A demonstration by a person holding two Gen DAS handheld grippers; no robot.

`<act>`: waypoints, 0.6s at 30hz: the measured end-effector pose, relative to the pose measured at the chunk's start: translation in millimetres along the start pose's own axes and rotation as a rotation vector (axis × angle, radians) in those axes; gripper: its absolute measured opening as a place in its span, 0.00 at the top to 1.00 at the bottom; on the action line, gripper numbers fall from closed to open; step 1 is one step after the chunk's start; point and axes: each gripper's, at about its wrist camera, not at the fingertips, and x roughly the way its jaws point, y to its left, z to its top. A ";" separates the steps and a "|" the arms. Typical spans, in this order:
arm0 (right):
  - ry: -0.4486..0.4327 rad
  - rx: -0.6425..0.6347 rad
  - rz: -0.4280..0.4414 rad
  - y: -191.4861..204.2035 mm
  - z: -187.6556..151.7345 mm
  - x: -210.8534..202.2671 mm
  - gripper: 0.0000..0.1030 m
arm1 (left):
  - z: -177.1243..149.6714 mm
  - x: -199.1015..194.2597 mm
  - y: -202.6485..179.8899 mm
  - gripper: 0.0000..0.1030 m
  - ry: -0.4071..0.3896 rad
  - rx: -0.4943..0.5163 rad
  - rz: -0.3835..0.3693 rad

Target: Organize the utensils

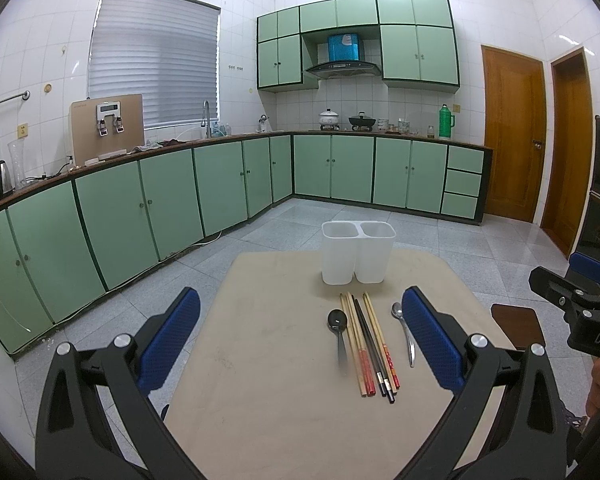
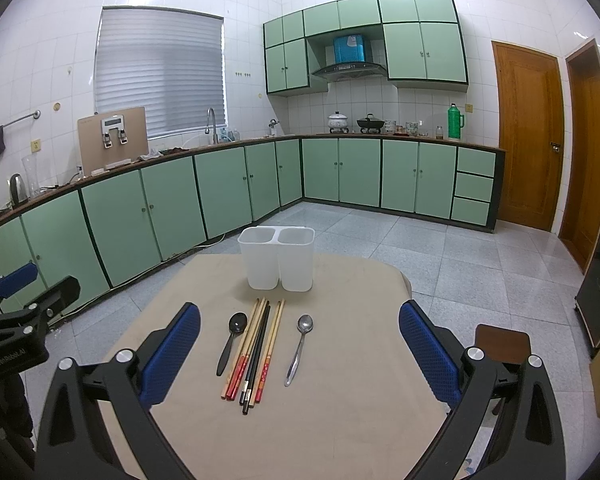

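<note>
A white two-compartment utensil holder (image 1: 358, 252) (image 2: 277, 258) stands empty at the far side of a beige table (image 1: 268, 380) (image 2: 340, 420). In front of it lie a black spoon (image 1: 339, 332) (image 2: 232, 340), several chopsticks (image 1: 370, 344) (image 2: 256, 354) in a bundle, and a metal spoon (image 1: 403, 330) (image 2: 299, 346). My left gripper (image 1: 300, 340) hovers open above the near table, left of the utensils. My right gripper (image 2: 300, 352) is open too, raised over the utensils with nothing between its fingers. Each gripper shows at the edge of the other's view.
A small brown stool (image 1: 518, 326) (image 2: 502, 346) sits right of the table. Green cabinets (image 1: 140, 208) line the left and back walls, wooden doors (image 2: 528, 136) are at the right. Grey tiled floor (image 2: 440, 264) surrounds the table.
</note>
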 end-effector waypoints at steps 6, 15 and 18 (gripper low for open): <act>0.002 0.002 0.001 -0.5 -0.1 0.1 0.06 | 0.0 -0.1 -0.2 0.05 0.000 0.001 0.000; 0.008 0.001 0.002 -4.1 -1.5 2.7 0.06 | -3.5 6.0 6.1 0.05 0.010 0.002 0.000; 0.014 0.002 0.001 -2.2 -1.9 14.1 0.06 | -6.3 13.3 9.7 0.05 0.017 0.003 0.004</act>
